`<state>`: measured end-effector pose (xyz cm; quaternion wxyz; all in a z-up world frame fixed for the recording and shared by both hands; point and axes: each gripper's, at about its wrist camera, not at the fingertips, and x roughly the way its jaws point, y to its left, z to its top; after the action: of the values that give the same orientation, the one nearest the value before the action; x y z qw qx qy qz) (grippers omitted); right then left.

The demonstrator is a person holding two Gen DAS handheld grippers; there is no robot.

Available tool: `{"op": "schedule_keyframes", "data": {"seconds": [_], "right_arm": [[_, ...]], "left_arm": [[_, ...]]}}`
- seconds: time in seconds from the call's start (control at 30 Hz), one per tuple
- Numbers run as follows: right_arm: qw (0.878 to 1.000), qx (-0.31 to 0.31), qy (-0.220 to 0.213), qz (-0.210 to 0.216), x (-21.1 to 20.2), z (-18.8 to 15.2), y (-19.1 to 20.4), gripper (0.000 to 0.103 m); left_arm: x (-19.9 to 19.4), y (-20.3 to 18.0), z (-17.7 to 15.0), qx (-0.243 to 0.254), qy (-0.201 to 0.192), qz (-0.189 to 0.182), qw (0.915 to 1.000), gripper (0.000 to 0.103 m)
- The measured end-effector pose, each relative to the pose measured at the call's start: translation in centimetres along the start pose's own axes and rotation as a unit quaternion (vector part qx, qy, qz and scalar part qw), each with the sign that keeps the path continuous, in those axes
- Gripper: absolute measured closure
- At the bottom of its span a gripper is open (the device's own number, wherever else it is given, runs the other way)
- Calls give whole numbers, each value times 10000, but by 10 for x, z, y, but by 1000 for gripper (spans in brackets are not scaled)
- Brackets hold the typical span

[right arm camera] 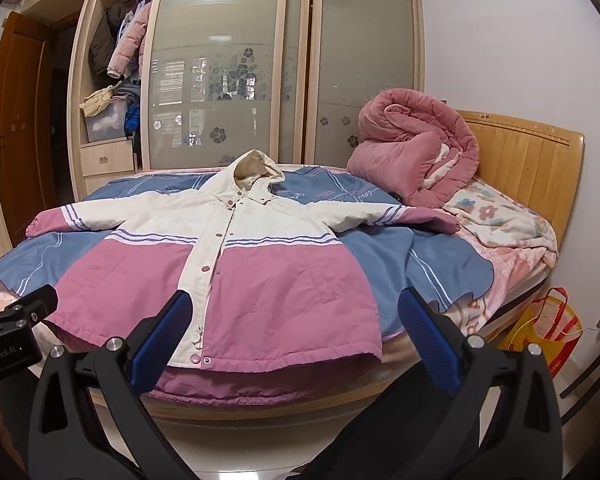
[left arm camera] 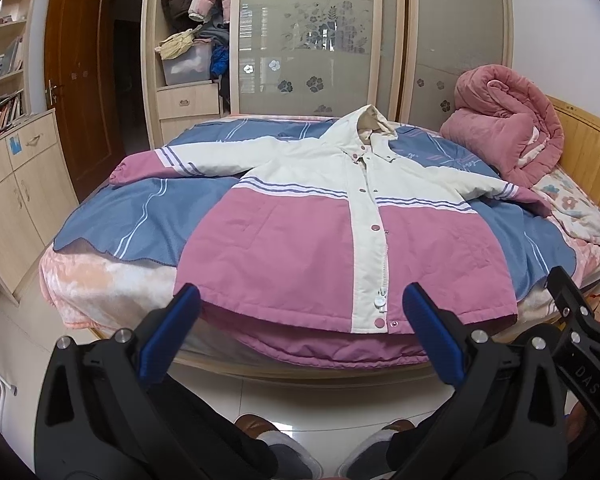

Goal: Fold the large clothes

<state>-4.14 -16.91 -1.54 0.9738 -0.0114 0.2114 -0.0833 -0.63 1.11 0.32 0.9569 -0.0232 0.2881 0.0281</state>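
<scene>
The bed (left arm camera: 112,300) carried the jacket (left arm camera: 324,240) spread flat, front up, both sleeves out, hem over the near edge. No fold looked made; everything remained to do. The left gripper (left arm camera: 300,320) and right gripper (right arm camera: 296,320) were agape, empty, short of the hem.

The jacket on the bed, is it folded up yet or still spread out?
Spread out. The jacket lies flat on the bed, front up, both sleeves stretched sideways, hood at the top. Neither claw touches it.
</scene>
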Motion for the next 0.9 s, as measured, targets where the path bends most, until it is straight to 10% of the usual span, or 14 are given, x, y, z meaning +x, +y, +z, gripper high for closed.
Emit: {"op": "schedule_keyframes", "data": {"seconds": [0.9], "right_arm": [[9998, 142, 149, -60, 21, 0, -5, 1]], "left_arm": [[24, -7, -1, 99, 243, -64, 9996, 2]]}}
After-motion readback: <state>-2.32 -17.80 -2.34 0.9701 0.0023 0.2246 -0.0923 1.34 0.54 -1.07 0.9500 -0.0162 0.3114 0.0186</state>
